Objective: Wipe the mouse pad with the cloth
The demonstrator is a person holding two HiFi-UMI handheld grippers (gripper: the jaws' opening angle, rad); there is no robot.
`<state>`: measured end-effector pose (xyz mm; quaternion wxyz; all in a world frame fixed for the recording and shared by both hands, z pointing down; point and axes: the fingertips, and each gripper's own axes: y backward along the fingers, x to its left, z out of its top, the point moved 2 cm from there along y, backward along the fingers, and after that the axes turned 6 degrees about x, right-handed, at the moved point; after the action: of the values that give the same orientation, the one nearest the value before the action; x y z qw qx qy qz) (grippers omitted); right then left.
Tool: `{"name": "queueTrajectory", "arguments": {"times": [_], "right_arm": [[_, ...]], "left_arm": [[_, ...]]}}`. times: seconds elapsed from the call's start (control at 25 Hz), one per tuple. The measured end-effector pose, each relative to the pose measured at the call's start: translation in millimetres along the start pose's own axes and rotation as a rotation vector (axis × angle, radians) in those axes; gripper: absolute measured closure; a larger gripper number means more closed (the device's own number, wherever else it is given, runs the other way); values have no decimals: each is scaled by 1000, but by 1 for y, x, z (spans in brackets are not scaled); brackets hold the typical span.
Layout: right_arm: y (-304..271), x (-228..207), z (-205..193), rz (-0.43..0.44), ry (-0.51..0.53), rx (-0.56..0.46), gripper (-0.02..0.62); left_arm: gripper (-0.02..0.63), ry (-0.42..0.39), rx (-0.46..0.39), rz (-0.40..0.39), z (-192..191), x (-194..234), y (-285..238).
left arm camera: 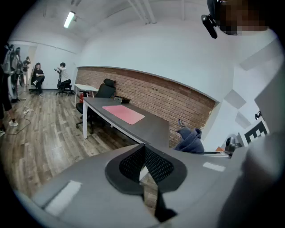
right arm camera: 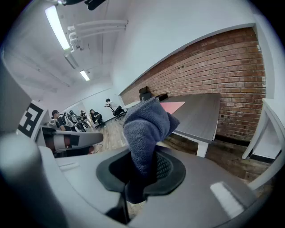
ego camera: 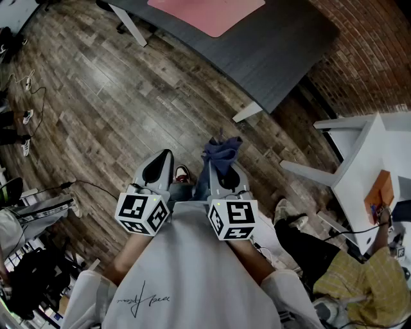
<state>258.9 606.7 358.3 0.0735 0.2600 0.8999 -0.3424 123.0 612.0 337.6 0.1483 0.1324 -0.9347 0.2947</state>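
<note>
While L gripper [left arm camera: 143, 162] jaws sit clenched empty, R gripper [right arm camera: 142, 171] jaws pinch cloth [right arm camera: 144, 124], bunched past tips.

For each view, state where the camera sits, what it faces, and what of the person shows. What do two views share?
Head view: on the head, steeply down at the floor; shirt, left gripper, right gripper.
Left gripper view: along its jaws toward the desk; jaws shut, empty.
Right gripper view: along its jaws toward the desk; jaws shut on the cloth.
Shared: the pink mouse pad.
</note>
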Motion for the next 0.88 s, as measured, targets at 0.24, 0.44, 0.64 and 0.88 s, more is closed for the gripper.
{"name": "queueTrajectory", "arguments": {"times": [0.24, 0.44, 0.64, 0.88], "right_arm": [[-5, 47, 0, 1, 27, -13, 540], [-4, 79, 9, -28, 49, -48, 540], [-9, 101, 6, -7, 31, -58, 534], [-15, 117, -1, 8, -23, -54, 528]], "left_arm": [[591, -30, -34, -84, 13, 17, 16], [592, -59, -58, -139, 23, 31, 29], [594, -100, -41, -196, 23, 37, 38], [604, -73, -32, -192, 21, 61, 51]]}}
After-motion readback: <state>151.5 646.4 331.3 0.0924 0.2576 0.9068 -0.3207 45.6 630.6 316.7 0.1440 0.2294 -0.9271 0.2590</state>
